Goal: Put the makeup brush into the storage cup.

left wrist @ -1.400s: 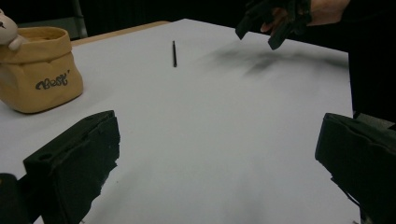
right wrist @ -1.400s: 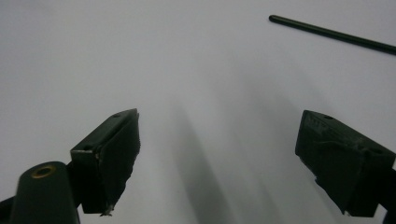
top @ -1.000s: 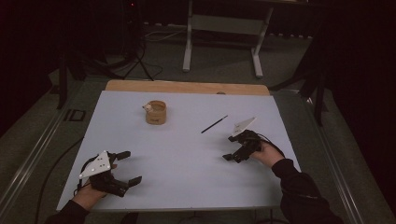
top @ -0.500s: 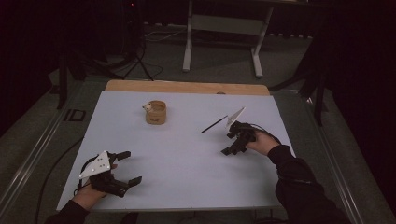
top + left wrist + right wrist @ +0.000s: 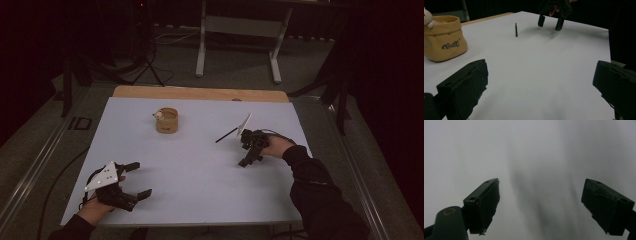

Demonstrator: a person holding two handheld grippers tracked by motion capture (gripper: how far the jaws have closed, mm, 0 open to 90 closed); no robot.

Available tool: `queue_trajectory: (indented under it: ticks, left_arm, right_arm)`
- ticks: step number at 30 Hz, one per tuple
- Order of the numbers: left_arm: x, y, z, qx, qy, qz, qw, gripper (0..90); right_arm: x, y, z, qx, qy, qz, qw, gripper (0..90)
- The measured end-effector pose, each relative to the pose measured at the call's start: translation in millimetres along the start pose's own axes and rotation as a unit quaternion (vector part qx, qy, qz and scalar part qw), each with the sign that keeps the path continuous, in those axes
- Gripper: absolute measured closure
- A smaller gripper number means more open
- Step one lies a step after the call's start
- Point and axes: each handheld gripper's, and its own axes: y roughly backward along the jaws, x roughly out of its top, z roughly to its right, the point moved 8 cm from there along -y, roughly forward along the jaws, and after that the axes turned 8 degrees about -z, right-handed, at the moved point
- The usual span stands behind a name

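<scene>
I've got the right gripper (image 5: 248, 155) up over the middle-right of the white table (image 5: 200, 165), tipped steeply so its matte black jaws point down at the sheet. In the right gripper view those two blocky pads stand wide apart with nothing but smooth, pale surface between them, blurred and streaked with soft shadow. Open and empty, then.

Just beside it, towards the far side, lies the thin black stick (image 5: 226, 135), a slender straight rod, maybe a pen or a brush, I can't tell which. In the left gripper view it (image 5: 516, 29) shows as a dark, narrow line flat on the table, near the right gripper (image 5: 550, 22) but apart from it, not touched by either jaw.

My left gripper (image 5: 134, 179) sits low at the near-left corner, grey three-cornered plate on top, and its chunky, rough-edged rubbery pads are spread wide with bare table between them. Also open, holding nothing.

At the far-left centre stands the small tan pouch (image 5: 167, 120), soft and round-bodied like cloth or paper, with a rolled rim. The left gripper view shows dark cursive lettering on its side (image 5: 444, 37) and something small and white at its lip. It is well apart from both grippers. A strip of bare wood (image 5: 200, 93) edges the table's far side.
</scene>
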Motion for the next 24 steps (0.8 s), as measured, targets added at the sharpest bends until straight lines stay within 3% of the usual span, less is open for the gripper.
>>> queue_trajectory:
  ticks: [5, 7, 11, 15, 18, 20, 21, 22, 24]
  left_arm:
    - [0.0, 0.2, -0.1, 0.0, 0.0, 0.001, 1.0, 0.0]
    - [0.1, 0.5, 0.2, 0.0, 0.001, 0.002, 1.0, 0.0]
    - [0.0, 1.1, 0.4, -0.001, 0.001, 0.001, 1.0, 0.0]
    - [-0.2, 1.1, 0.4, -0.002, 0.002, 0.002, 1.0, 0.0]
    - [-0.3, 1.4, 0.4, -0.001, 0.003, 0.002, 1.0, 0.0]
    - [-0.3, 1.6, 0.5, -0.001, 0.002, 0.002, 1.0, 0.0]
    - [-0.3, 1.6, 0.5, -0.001, 0.002, 0.002, 1.0, 0.0]
    - [-0.5, 1.8, 0.6, -0.002, 0.003, 0.002, 1.0, 0.0]
    - [-0.8, 2.0, 0.4, -0.001, 0.003, 0.002, 1.0, 0.0]
  right_arm:
    - [2.7, 1.3, 4.1, 0.007, 0.003, -0.024, 0.9997, 15.0]
    - [5.5, 2.9, 7.5, 0.0, 0.016, -0.03, 0.9994, 14.3]
    - [16.3, 11.0, 15.0, -0.032, 0.061, -0.001, 0.9976, 14.5]
    - [22.0, 17.3, 17.8, -0.034, 0.068, 0.007, 0.9971, 14.4]
    - [23.4, 20.3, 23.7, -0.045, 0.064, -0.019, 0.9968, 14.7]
    - [25.7, 20.1, 25.9, -0.052, 0.064, -0.023, 0.9963, 24.6]
    - [25.7, 20.1, 25.9, -0.052, 0.064, -0.023, 0.9963, 24.6]
    - [25.8, 19.9, 27.9, -0.064, 0.075, -0.039, 0.9944, 18.4]
    - [27.9, 19.4, 30.1, -0.061, 0.075, -0.038, 0.9946, 16.2]
